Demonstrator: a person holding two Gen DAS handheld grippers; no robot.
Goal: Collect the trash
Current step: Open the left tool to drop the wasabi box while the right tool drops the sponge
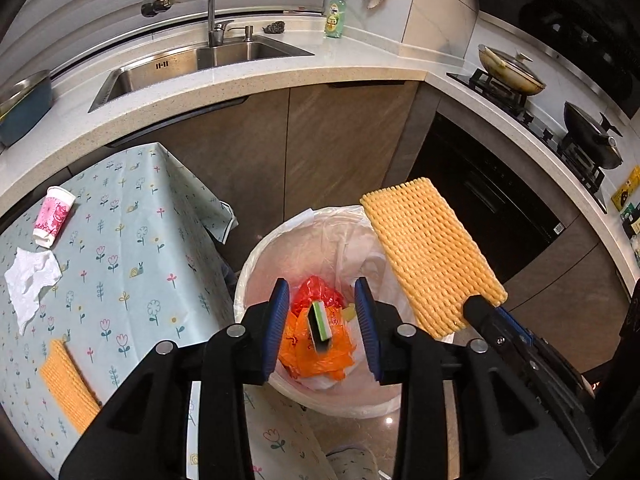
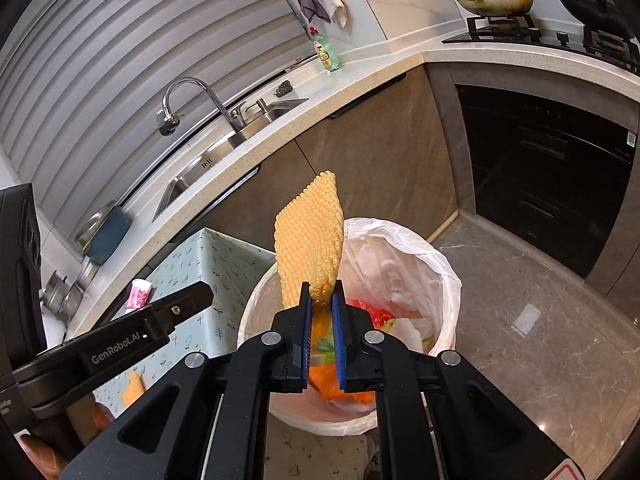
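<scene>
Left wrist view: left gripper (image 1: pixel 322 320) sits open over the lined bin (image 1: pixel 256 268), nothing between the pads; a small green/white box (image 1: pixel 320 326) looks mid-drop onto the orange bags. Cup (image 1: pixel 53 216), tissue (image 1: pixel 30 280) and a 2nd foam net (image 1: pixel 68 386) are left on the table (image 1: pixel 132 216). Right wrist view: right gripper (image 2: pixel 322 322) is pinched tight on one end of a yellow foam net (image 2: pixel 310 232) above the bin rim. Prob v light, squishy and floppy, so grabbing an end works fine.
</scene>
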